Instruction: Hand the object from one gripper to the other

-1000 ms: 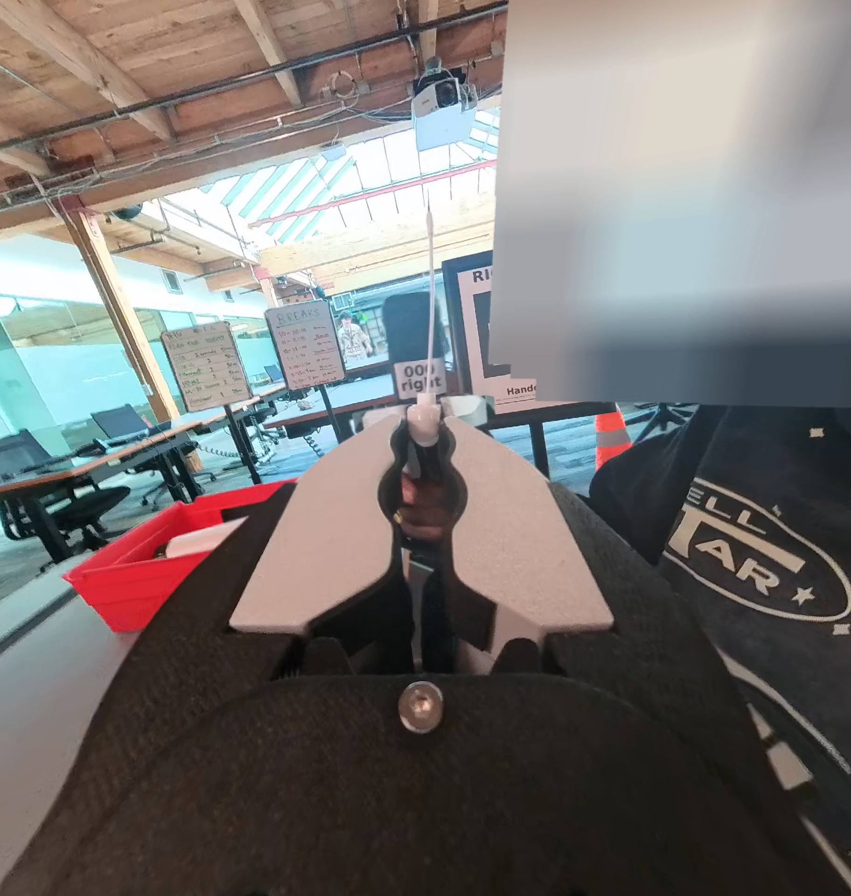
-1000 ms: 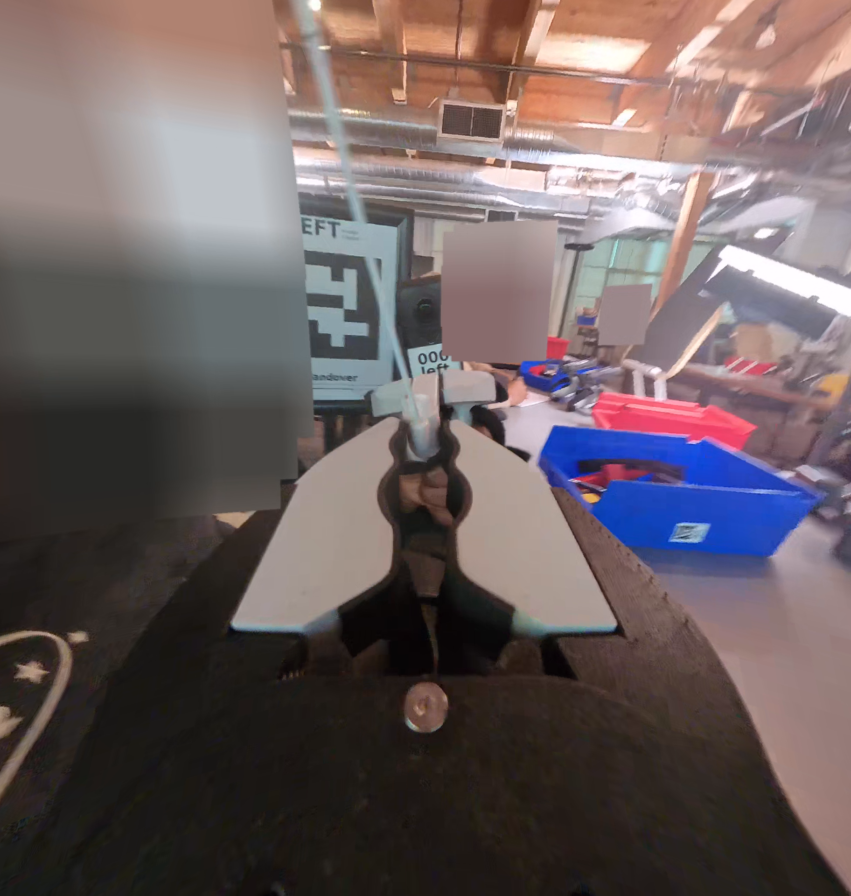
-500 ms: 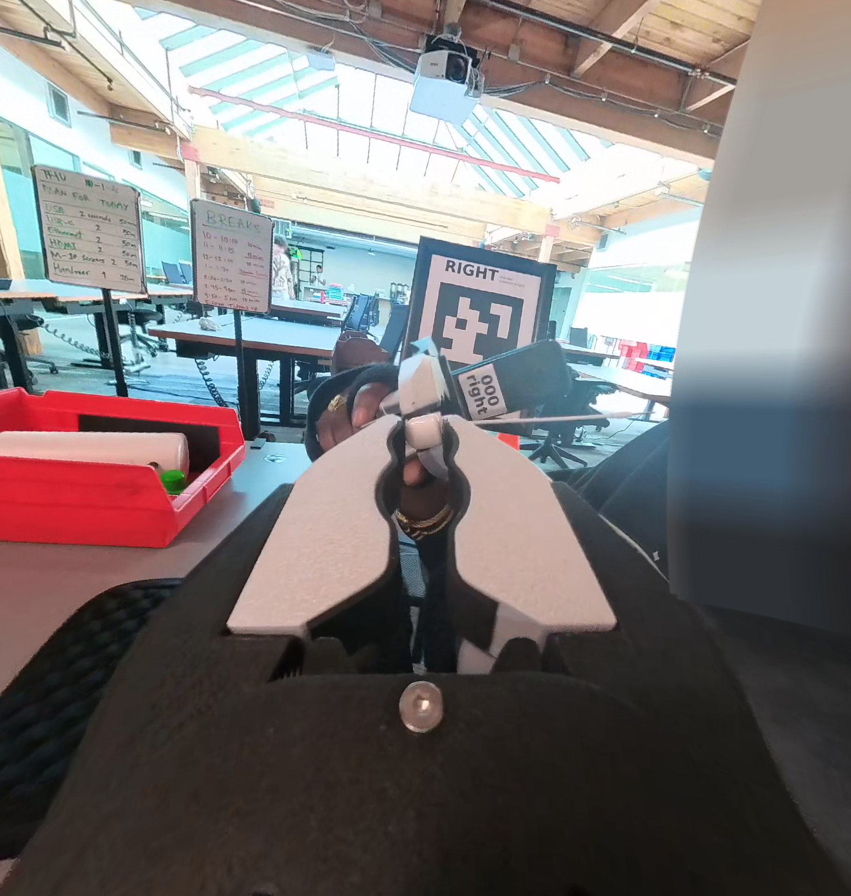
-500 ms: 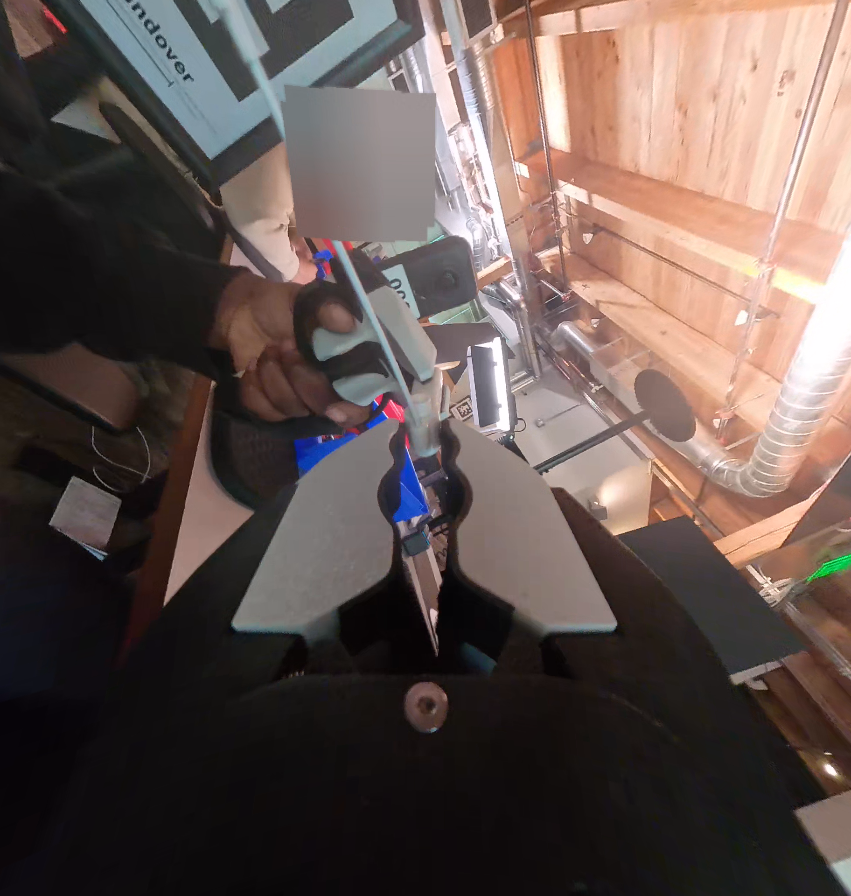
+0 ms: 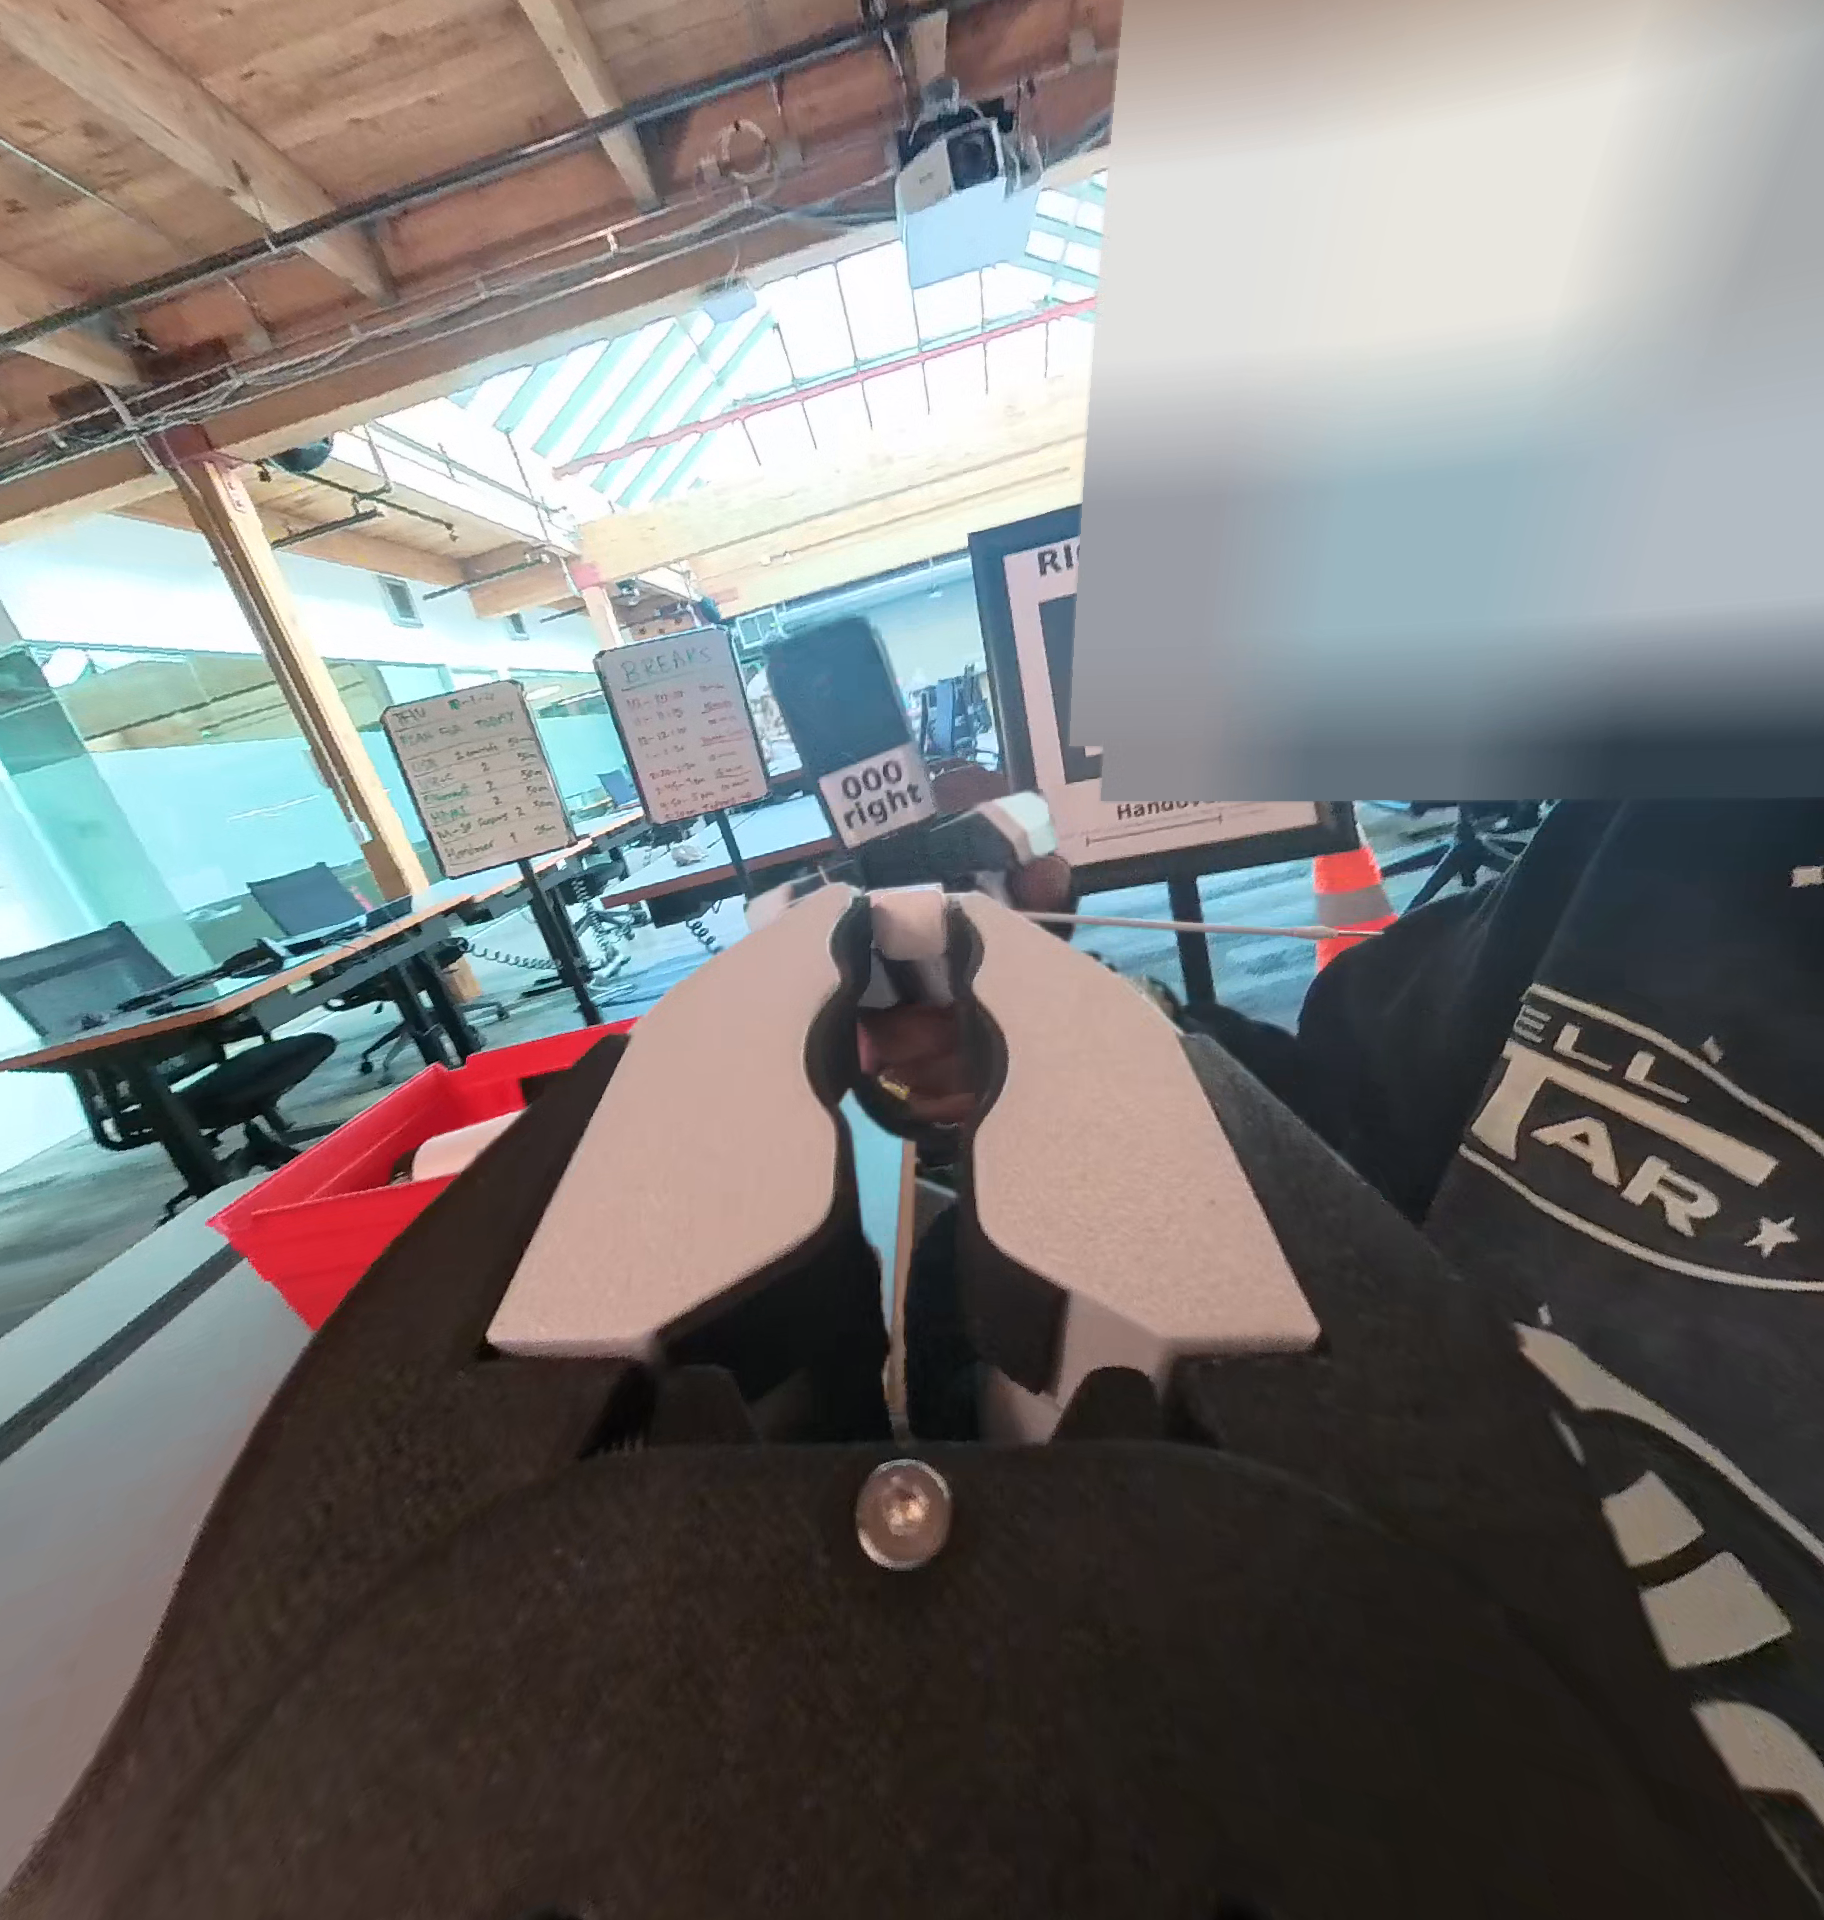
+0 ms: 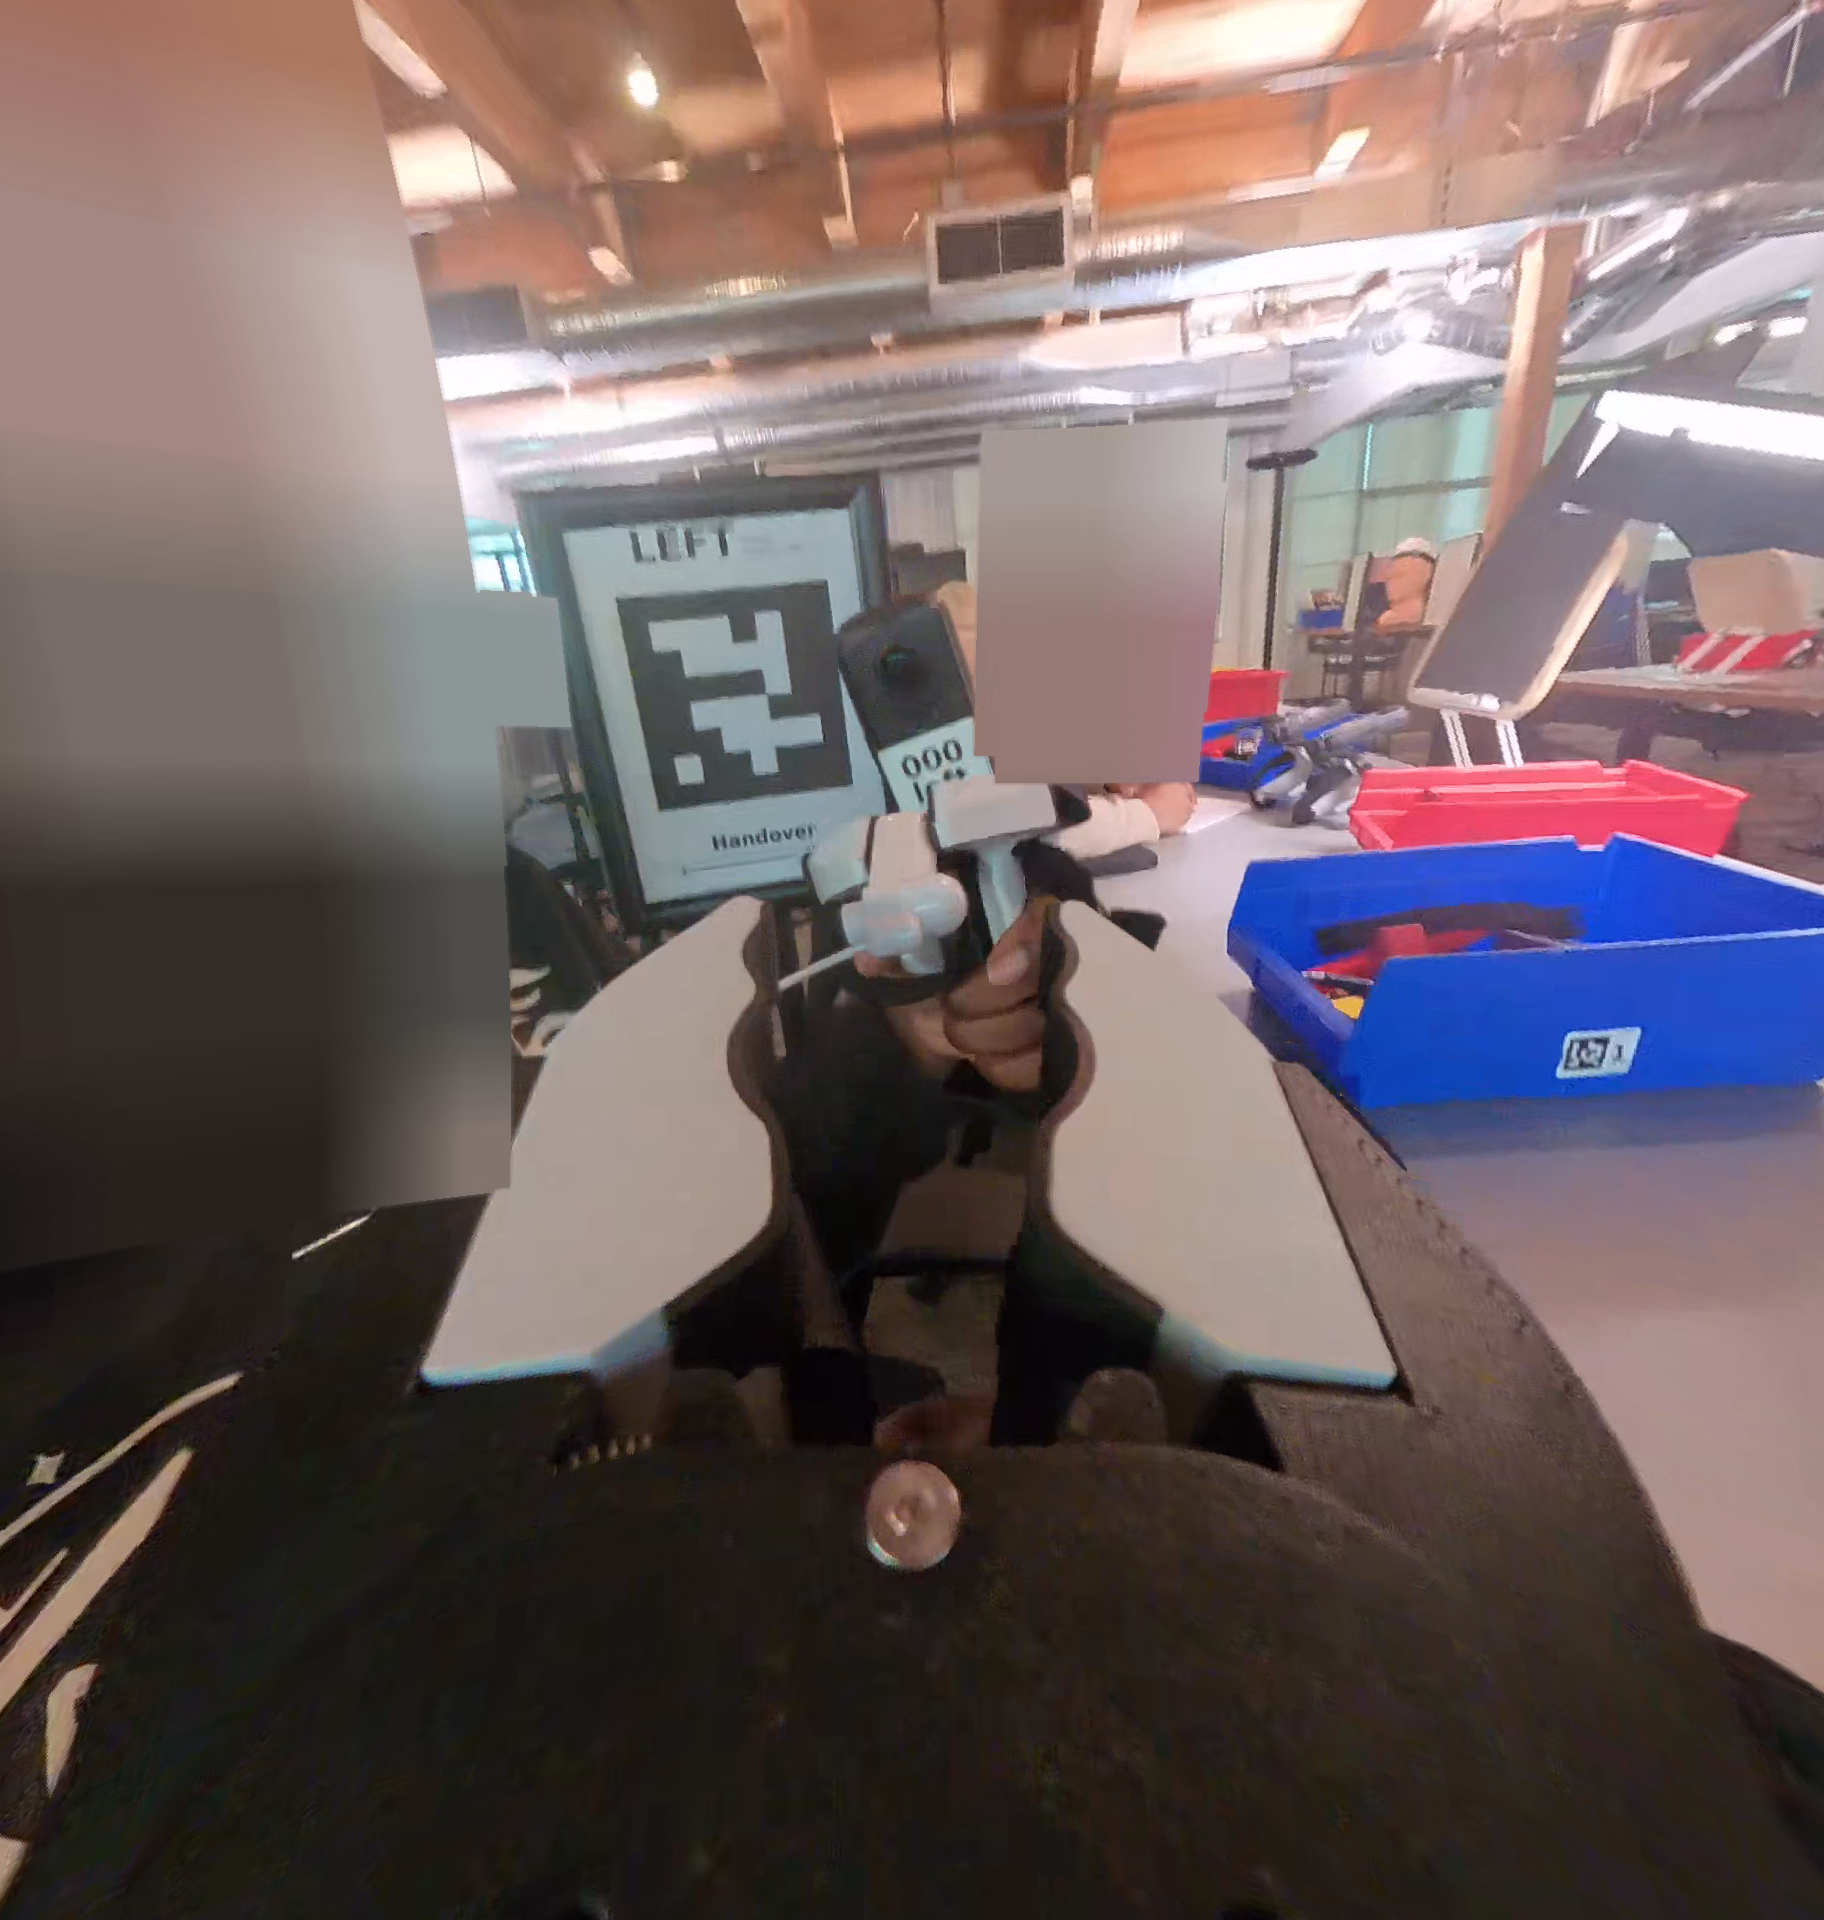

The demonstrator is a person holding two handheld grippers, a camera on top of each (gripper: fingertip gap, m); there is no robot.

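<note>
In the left wrist view, a red bin sits at the left edge on the grey tabletop. At the centre my left gripper has its fingers pinched narrow on the plug, a small white block caught right at the tips. Its thin cord runs out level toward the right of the frame. Just behind the tips I can see my other hand and the black camera body of the other tool above it.

In the right wrist view, the cord trails to the lower left of the plug, which sits at centre frame in the far tool's grip. My right gripper is spread wide, with its fingers standing apart on either side and nothing between them that they touch. Further right, a blue bin rests on the tabletop.

I judge this to be the handover step itself, with the plug wholly on the left side. If the right is to take it, I need to bring those wide fingers up around the block, close firmly, and only then loosen the left
</note>
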